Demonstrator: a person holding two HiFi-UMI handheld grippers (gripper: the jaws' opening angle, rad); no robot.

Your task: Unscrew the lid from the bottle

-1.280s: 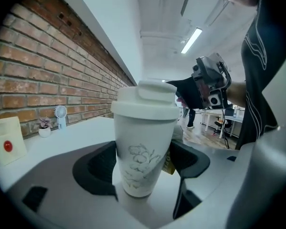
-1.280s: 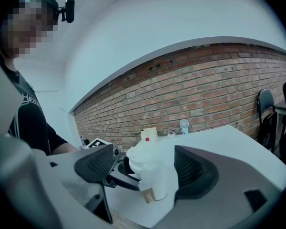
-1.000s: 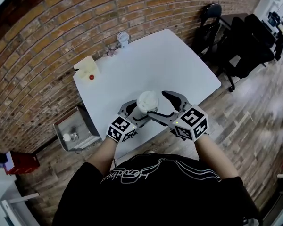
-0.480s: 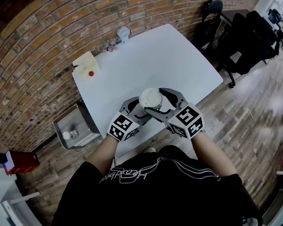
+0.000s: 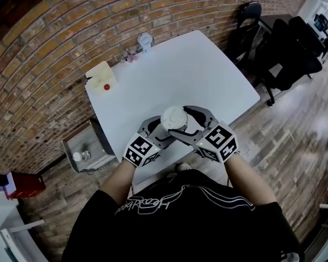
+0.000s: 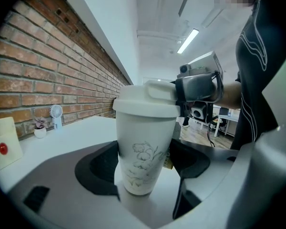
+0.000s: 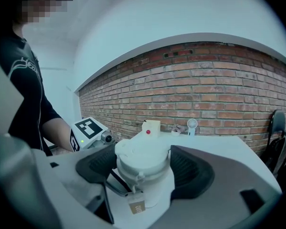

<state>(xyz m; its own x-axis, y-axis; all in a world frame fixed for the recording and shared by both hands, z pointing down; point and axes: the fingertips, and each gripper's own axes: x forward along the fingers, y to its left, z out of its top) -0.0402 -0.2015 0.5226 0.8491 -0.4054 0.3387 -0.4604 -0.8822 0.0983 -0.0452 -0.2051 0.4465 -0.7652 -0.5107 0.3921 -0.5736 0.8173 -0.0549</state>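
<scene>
The white bottle (image 6: 144,147) stands near the front edge of the tabletop (image 5: 197,70), its smooth, probably light and slippery body pinched by the jaws of your left gripper (image 6: 145,170). The jaws of your right gripper (image 7: 143,168) have just been closing onto the stiff lid (image 7: 142,154), so take its rim squarely.

- Centre of the frame: a white lid (image 7: 142,157) sits on a white bottle (image 7: 155,192), with a small tag (image 7: 137,205) hanging below the lid at lower centre.
- The right gripper (image 7: 145,150) has its two dark jaws on either side of the lid. They have just been closing, and no gap shows between them and the lid.
- Left: a person's dark sleeve (image 7: 26,87) and arm, and beside them the left gripper's marker cube (image 7: 89,127).
- Behind: a white worktop (image 7: 219,147) along a brick wall (image 7: 214,89).
- Far on the worktop: a small white box (image 7: 151,126) with a red dot, and a small fan (image 7: 192,124).
- Right edge: a dark chair (image 7: 275,128).
</scene>
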